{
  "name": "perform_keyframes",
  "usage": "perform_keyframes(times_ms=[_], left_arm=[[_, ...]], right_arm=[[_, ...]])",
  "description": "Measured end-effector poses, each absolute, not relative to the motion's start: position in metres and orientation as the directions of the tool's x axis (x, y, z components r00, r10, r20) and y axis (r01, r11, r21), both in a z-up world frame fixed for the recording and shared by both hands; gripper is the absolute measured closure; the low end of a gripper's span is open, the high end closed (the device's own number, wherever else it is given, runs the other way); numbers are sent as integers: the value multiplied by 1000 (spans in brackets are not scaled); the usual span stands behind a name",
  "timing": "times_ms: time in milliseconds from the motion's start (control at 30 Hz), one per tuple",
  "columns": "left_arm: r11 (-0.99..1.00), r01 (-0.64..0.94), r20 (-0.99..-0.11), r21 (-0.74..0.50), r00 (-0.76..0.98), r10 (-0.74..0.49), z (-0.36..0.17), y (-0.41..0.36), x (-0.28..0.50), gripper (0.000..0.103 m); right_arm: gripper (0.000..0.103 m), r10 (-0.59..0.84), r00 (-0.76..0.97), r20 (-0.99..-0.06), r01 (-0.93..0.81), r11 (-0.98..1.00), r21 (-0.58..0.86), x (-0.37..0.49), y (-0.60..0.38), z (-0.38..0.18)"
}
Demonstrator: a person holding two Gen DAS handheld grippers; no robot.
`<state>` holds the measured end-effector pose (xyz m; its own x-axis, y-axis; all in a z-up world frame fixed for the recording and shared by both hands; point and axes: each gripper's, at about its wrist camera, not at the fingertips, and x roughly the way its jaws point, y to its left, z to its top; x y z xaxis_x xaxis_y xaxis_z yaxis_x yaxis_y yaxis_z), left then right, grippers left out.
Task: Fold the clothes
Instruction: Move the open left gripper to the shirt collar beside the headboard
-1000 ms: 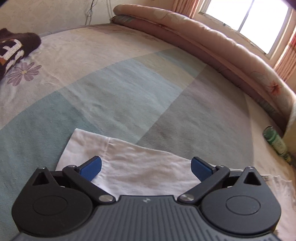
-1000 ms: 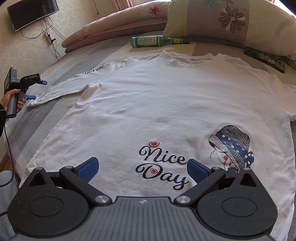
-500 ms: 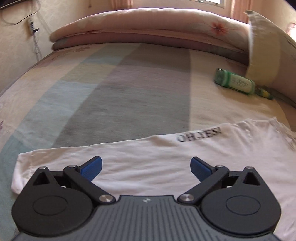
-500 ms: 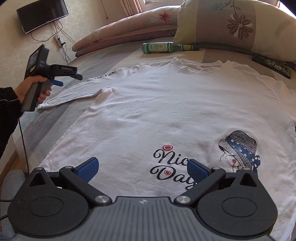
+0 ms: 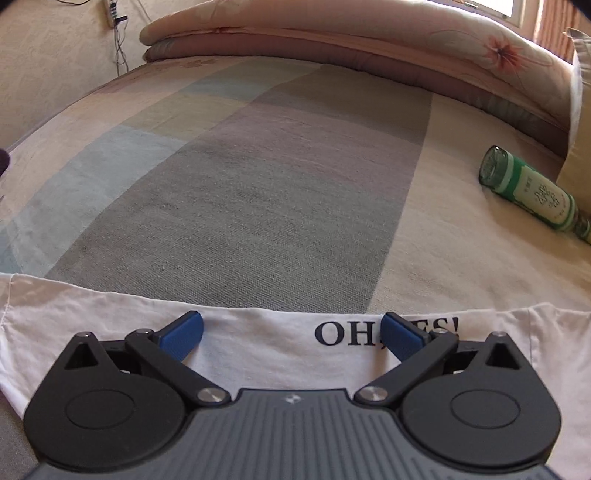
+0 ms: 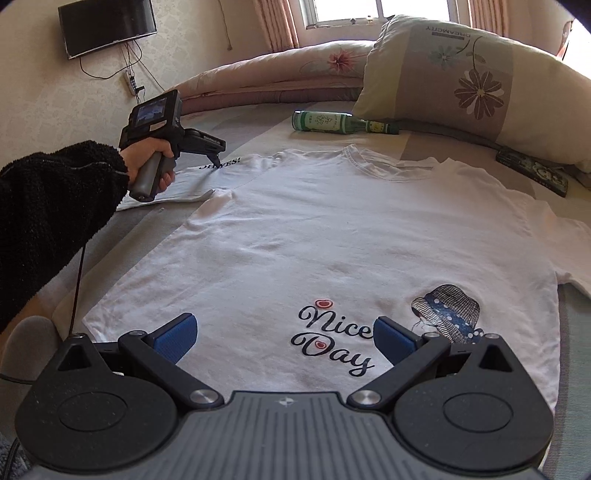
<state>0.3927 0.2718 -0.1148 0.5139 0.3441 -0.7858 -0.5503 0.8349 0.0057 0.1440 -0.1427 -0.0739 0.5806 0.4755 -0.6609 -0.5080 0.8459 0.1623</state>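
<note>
A white T-shirt (image 6: pixel 314 229) lies flat, front up, on the bed, printed "Nice Day" with a girl in a hat. Its left sleeve (image 5: pixel 258 343), printed "OH YES!", stretches out sideways. My left gripper (image 5: pixel 291 334) is open and empty, low over this sleeve; it also shows in the right wrist view (image 6: pixel 214 157), held by a hand in a black fleece sleeve. My right gripper (image 6: pixel 284 338) is open and empty, above the shirt's lower front near the hem.
A green glass bottle (image 6: pixel 332 122) lies on the bed beyond the collar, also in the left wrist view (image 5: pixel 532 195). A flowered pillow (image 6: pixel 461 81) and a remote control (image 6: pixel 532 175) lie at the right. A rolled quilt (image 5: pixel 332 33) lines the bed's far side.
My left gripper has swung from the sleeve's cuff end along toward the shoulder, now over the "OH YES!" print. My right gripper has pulled back slightly toward the hem. Both stay open.
</note>
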Motion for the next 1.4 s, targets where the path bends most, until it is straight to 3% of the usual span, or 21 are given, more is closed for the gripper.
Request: perform_keyframes(times_ms=[133,333,733,1000,1133,1233,1400], left_arm=[[895,-442,-781,-61,579,233,-99,235,390,1],[926,-375,-820,29,521,236,-106,198,408,1],[856,-515,-795,49,499,345,-114,224,435,1],[968,-252,-832,-17,540,126,-97,161,424,1],[978,-173,-857,117,480,187,-115,128,441,1],[972,-226,-851,70,494,176,-121,137,452,0],[945,-308,-824,111,503,261,-119,147,470,1]], right_arm=[[0,468,590,-657,-482,858,178,145,-150,-71],[0,474,589,-654,-466,861,204,145,-155,-69],[0,462,594,-658,-420,877,236,153,-163,-70],[0,446,606,-658,-435,879,195,148,-159,-69],[0,419,618,-665,-421,891,171,149,-160,-71],[0,410,617,-671,-401,898,180,151,-165,-72],[0,427,596,-680,-378,896,232,157,-171,-74]])
